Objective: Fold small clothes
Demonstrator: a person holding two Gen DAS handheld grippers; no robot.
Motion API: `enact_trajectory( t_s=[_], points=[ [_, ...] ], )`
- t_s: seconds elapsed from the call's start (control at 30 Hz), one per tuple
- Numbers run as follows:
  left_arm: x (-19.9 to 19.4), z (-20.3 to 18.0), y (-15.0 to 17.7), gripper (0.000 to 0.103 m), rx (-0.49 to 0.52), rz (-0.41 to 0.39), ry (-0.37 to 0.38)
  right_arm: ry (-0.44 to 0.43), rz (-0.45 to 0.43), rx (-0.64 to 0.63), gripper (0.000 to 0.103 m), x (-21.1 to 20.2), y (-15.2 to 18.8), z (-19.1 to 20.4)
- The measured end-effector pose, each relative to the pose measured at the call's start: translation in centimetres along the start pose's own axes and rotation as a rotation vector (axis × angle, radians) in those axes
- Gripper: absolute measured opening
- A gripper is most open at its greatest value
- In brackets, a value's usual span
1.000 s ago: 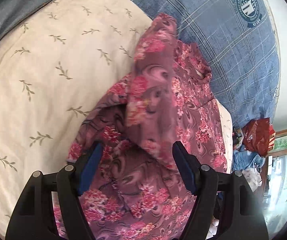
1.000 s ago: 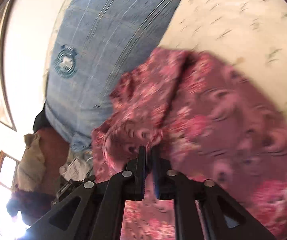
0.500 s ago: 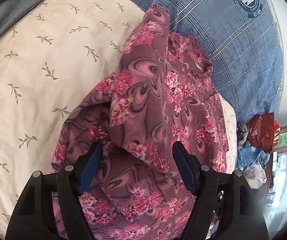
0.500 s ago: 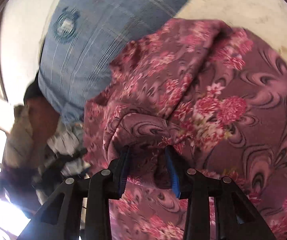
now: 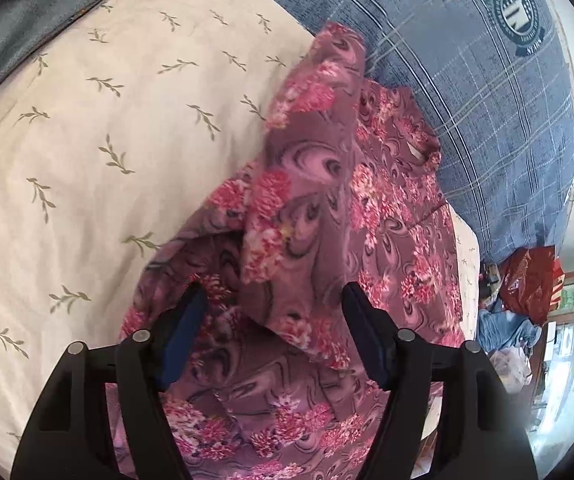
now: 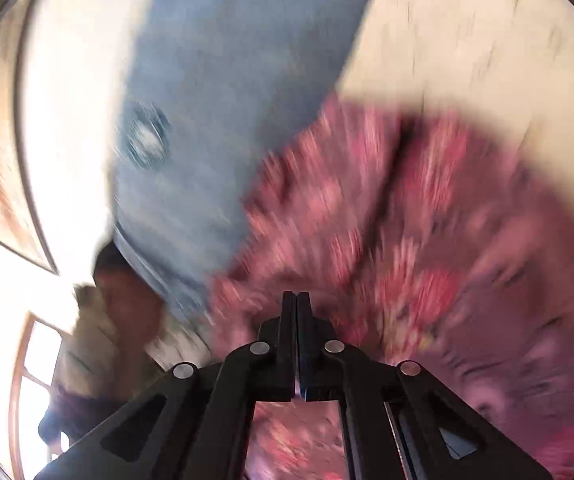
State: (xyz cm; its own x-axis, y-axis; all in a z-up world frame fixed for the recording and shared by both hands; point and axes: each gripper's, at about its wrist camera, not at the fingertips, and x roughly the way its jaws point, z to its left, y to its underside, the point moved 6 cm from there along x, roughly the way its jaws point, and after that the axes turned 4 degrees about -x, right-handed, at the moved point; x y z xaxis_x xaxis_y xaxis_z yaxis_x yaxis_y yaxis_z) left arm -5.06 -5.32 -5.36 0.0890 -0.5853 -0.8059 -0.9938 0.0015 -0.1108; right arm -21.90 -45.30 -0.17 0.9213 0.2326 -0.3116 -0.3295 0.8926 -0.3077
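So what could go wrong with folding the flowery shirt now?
The left claw is closing over a loose flap of the flowery shirt with nothing pinched yet, so it might grab two layers and bunch the fold. The right claw is shut and its view is blurry, so I cannot tell if it holds cloth. The shirt also lies close to the bed edge and could slip off.

Left tool (image 5: 273,300): black plastic two-finger frame with dark blue pads (image 5: 183,328), pitched steeply downward. Jaws well apart and closing; patterned fabric lies between the pads, neither pad seen pressing on it.

Right tool (image 6: 295,300): matching black plastic two-finger frame, pointing slightly below level. Fingers (image 6: 287,320) pressed flat together, no gap visible. View heavily motion-blurred; whether any cloth is pinched between the tips cannot be told.
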Motion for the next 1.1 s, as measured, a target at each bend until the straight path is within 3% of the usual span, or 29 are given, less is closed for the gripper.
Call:
enact_trajectory(
  t_s=[0.07,0.13,0.17,0.3,0.43,0.5,0.6,0.7,0.77,0.97,1.0,1.03,1.07,1.1],
  points=[
    [0.0,0.4,-0.2,0.065,-0.018,0.005,0.013,0.06,-0.058,-0.003,0.0,-2.2,-1.6,-0.8],
    [-0.1,0.5,-0.2,0.066,-0.018,0.001,0.02,0.096,-0.045,-0.036,0.001,-3.2,-2.1,-1.1],
    [-0.1,0.4,-0.1,0.066,-0.015,-0.002,0.019,0.08,-0.014,-0.039,0.007,-3.1,-1.9,-1.0],
    [-0.2,0.2,0.4,0.066,0.005,-0.007,0.0,0.038,0.155,-0.082,0.008,0.3,0.6,0.2],
    [-0.4,0.0,0.9,0.066,0.021,0.005,-0.003,0.091,0.328,-0.08,0.012,4.8,4.6,-0.4],
    [-0.4,0.1,1.0,0.066,0.035,0.009,-0.004,0.149,0.389,-0.157,0.016,5.6,6.7,-0.2],
    [-0.3,-0.1,1.2,0.066,0.051,0.01,-0.012,0.216,0.361,-0.348,0.015,4.6,7.7,1.2],
    [-0.2,-0.4,1.3,0.066,0.063,0.008,-0.019,0.278,0.305,-0.408,0.024,3.9,6.7,1.6],
    [-0.1,-0.6,1.4,0.067,0.069,0.006,-0.02,0.293,0.257,-0.384,0.039,4.0,5.9,1.4],
    [0.1,-1.0,1.5,0.067,0.064,0.002,-0.026,0.251,0.173,-0.284,0.044,6.7,4.7,1.4],
    [0.1,-1.1,1.5,0.067,0.06,0.001,-0.021,0.24,0.163,-0.271,0.043,7.1,4.5,1.4],
    [0.0,-1.1,1.4,0.067,0.052,-0.003,-0.02,0.224,0.163,-0.259,0.033,7.3,4.3,1.3],
    [-0.1,-1.1,1.3,0.066,0.045,-0.011,-0.023,0.203,0.169,-0.241,0.01,7.1,4.0,1.0],
    [-0.2,-1.1,1.2,0.066,0.043,-0.02,-0.027,0.173,0.169,-0.205,0.009,6.6,3.7,0.6]
  ],
)
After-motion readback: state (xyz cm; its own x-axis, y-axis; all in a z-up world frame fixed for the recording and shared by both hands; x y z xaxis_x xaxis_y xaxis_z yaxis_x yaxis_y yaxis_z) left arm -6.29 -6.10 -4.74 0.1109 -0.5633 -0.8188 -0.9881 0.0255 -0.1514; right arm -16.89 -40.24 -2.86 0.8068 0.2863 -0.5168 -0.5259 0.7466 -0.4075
